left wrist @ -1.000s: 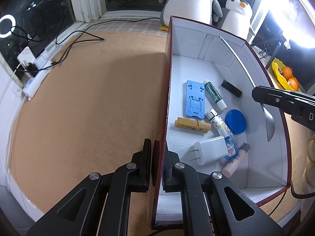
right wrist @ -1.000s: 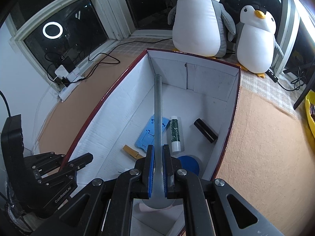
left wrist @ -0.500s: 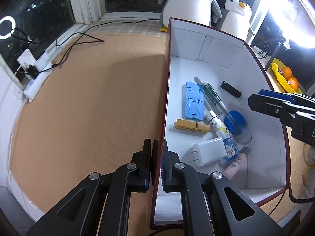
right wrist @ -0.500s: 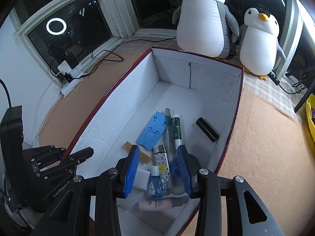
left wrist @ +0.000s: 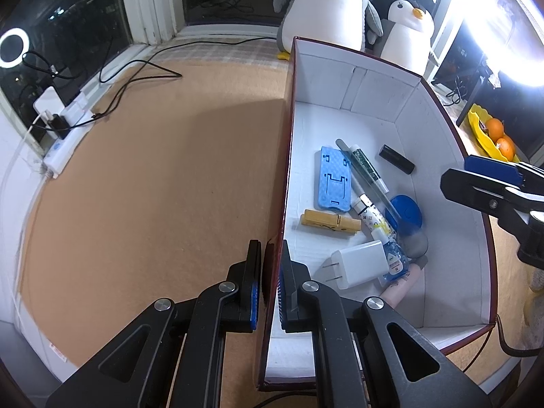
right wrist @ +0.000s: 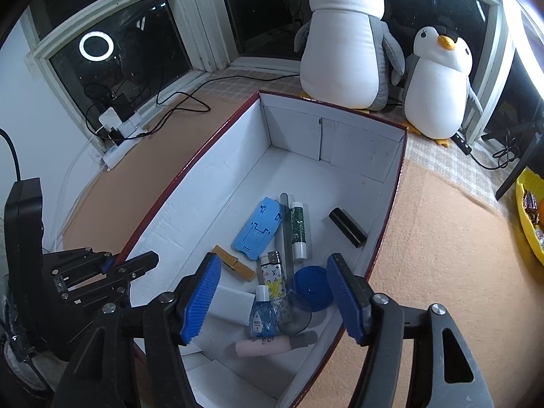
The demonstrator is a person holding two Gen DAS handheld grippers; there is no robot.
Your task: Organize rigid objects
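Note:
A white box with a dark red rim holds several small items: a blue phone stand, a metal spoon, a white charger, a wooden clip, a blue lid, a black tube. My left gripper is shut on the box's left wall. My right gripper is open and empty above the box; it also shows in the left wrist view.
Two plush penguins stand behind the box. A power strip with cables lies at the far left of the tan mat. A yellow bowl of oranges sits at the right.
My right gripper opened and let go of the spoon, which now lies in the box among the items. The gripper has risen and widened. The left gripper stays clamped on the wall.

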